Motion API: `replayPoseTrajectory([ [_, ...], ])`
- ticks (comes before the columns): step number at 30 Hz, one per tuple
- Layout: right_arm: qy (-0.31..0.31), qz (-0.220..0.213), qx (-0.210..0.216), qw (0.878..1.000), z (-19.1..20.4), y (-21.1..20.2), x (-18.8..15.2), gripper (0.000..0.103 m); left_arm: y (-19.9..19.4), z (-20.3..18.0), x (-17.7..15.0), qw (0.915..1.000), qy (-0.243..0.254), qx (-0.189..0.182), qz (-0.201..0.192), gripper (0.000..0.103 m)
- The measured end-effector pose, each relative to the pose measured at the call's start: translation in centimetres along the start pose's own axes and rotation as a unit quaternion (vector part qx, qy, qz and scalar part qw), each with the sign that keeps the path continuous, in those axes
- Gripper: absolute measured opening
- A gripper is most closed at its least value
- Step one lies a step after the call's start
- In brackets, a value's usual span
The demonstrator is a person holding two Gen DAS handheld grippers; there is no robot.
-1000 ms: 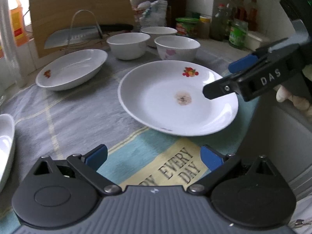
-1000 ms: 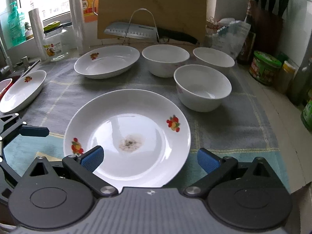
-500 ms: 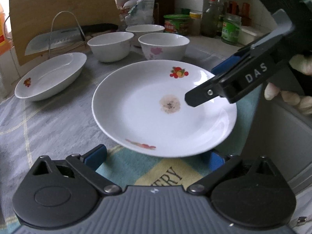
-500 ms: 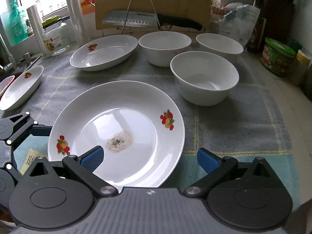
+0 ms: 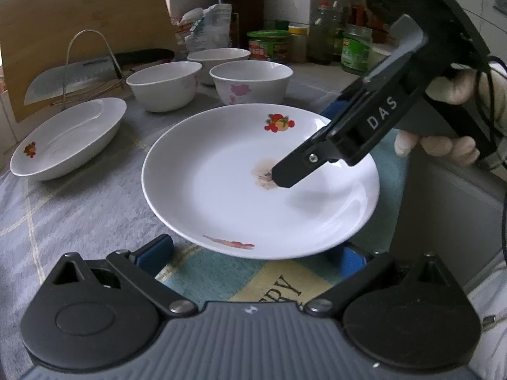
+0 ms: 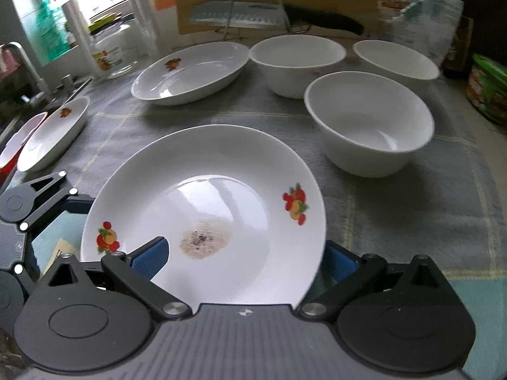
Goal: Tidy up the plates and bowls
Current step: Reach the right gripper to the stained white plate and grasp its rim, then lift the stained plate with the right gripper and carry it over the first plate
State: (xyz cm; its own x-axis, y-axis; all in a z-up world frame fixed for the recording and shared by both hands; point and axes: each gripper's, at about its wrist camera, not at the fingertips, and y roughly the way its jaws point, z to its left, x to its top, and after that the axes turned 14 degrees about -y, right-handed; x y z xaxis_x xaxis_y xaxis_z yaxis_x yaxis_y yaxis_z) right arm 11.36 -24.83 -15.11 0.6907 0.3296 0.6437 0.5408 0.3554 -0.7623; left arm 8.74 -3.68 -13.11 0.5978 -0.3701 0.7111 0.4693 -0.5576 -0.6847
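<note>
In the left wrist view, the left gripper (image 5: 253, 253) has its jaws spread wide, having just been opening, and the near rim of the round plate (image 5: 234, 196) lies between its blue pads without either pad pressing on it. The plate sits on the grey cloth (image 5: 79, 209), a brownish stain at its centre and fruit prints on its rim. The right gripper (image 5: 320, 145) reaches in from the right, held by a hand (image 5: 443, 145), one black finger above the plate's middle; its jaws look parted around the plate's far edge. Behind stand an oval dish (image 5: 66, 139) and three bowls (image 5: 164, 85). In the right wrist view, the right gripper (image 6: 244, 256) is released, its pads standing wide with the plate (image 6: 221, 171) between them; whether a pad touches the rim I cannot tell. The left gripper (image 6: 35, 209) shows at the plate's left edge. Another oval dish (image 6: 54, 133) lies near the sink.
</note>
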Motion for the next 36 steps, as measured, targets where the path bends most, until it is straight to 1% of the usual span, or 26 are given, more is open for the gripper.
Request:
replayPoseTrajectory([
  [8, -0.031, -0.002, 0.026, 0.999, -0.4, 0.6, 0.9, 0.103, 0.1, 0.9, 0.4, 0.9994, 0.022, -0.024, 0.01, 0.102],
  [17, -0.055, -0.003, 0.033, 0.998, -0.8, 1.3, 1.7, 0.103, 0.2, 1.5, 1.0, 0.9983, 0.036, -0.039, 0.023, 0.102],
  [28, -0.039, -0.016, 0.062, 0.997, -1.5, 1.6, 2.2, 0.103, 0.3, 1.3, 1.2, 0.998, 0.045, -0.039, 0.022, 0.101],
  [32, -0.029, -0.017, 0.079, 0.996, -1.9, 1.5, 2.2, 0.103, 0.0, 0.9, 1.2, 0.9972, 0.059, -0.042, 0.018, 0.101],
  [36, -0.029, -0.013, 0.087, 0.996, -2.0, 1.4, 2.3, 0.103, 0.0, 0.8, 1.2, 0.9972, 0.06, -0.039, 0.019, 0.101],
])
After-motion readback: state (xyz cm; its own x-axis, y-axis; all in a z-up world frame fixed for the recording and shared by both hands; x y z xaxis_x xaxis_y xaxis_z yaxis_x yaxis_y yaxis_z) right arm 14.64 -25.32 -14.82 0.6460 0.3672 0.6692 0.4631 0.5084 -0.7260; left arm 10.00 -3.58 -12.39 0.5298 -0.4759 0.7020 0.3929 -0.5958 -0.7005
